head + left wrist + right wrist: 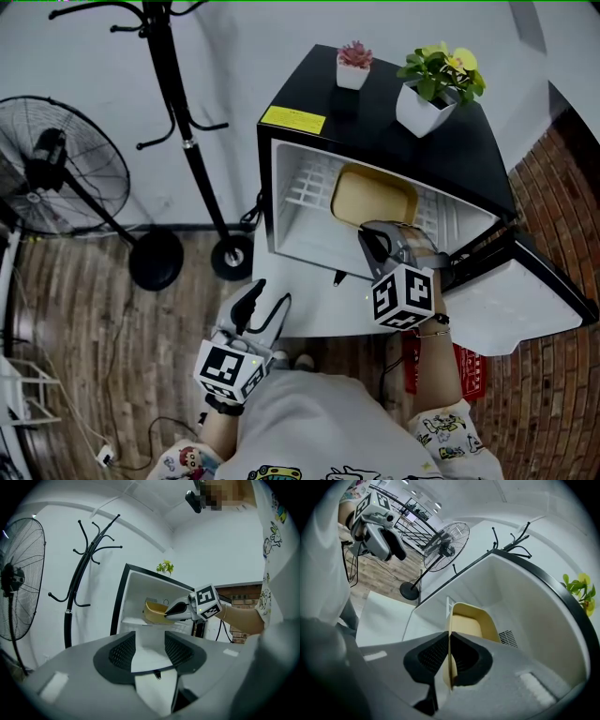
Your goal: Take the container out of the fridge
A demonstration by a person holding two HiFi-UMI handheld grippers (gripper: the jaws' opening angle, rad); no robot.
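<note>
My right gripper view shows what the head view cannot: the right gripper point(449, 660) pinched tight on the near rim of the container point(471, 620), a smooth, shallow yellow tray inside the white-lined fridge point(309, 89); overhead, potted plants point(431, 89) sit on its glossy black top, its door point(525, 300) swung open; my left gripper point(150, 651) hangs wide and empty outside, near a coat stand point(187, 141) and fan point(66, 169).

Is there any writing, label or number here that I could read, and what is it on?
Nothing is readable.
Yellow label on the fridge top's front edge: print too small.
Red item on the floor: print blurred.
Cubes on the left tongs and right tongs: black-and-white square patterns, no words.
</note>
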